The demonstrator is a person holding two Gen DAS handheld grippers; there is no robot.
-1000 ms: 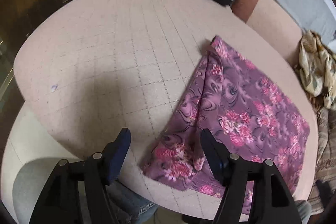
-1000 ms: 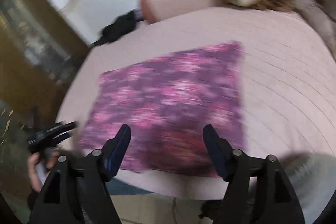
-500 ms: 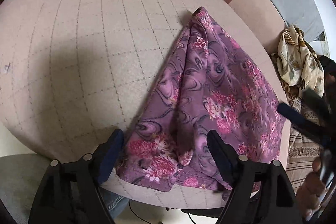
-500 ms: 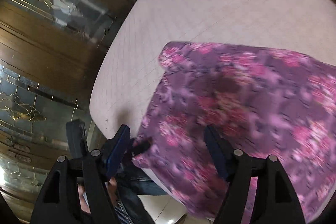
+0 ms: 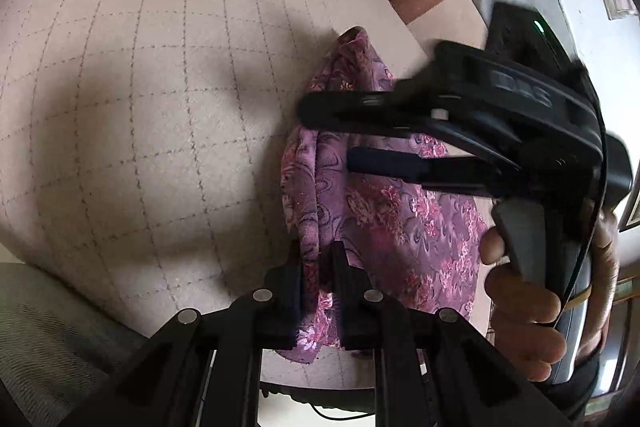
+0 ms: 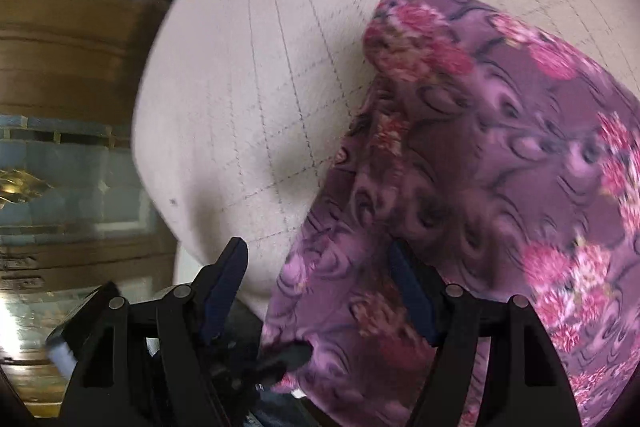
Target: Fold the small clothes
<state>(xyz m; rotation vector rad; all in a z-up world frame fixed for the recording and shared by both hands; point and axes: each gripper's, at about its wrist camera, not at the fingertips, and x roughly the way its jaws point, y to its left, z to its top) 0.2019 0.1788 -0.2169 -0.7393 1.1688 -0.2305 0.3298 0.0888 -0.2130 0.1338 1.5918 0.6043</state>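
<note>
Now left gripper (image 5: 318,267), jaws just closed, pinches the near edge of the purple floral cloth (image 5: 384,211) on the pink quilted cushion (image 5: 160,107). Right gripper (image 6: 320,291) wide apart, cloth loose between its fingers.

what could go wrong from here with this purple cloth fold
The left gripper, whose jaws have just been closing, pinches only a bunched edge of the purple cloth, near the cushion edge; a pull might slip it free or drag the cloth off. The right gripper is open with cloth over one finger; closing now might catch a ridge, not a corner, giving a crooked fold.
</note>
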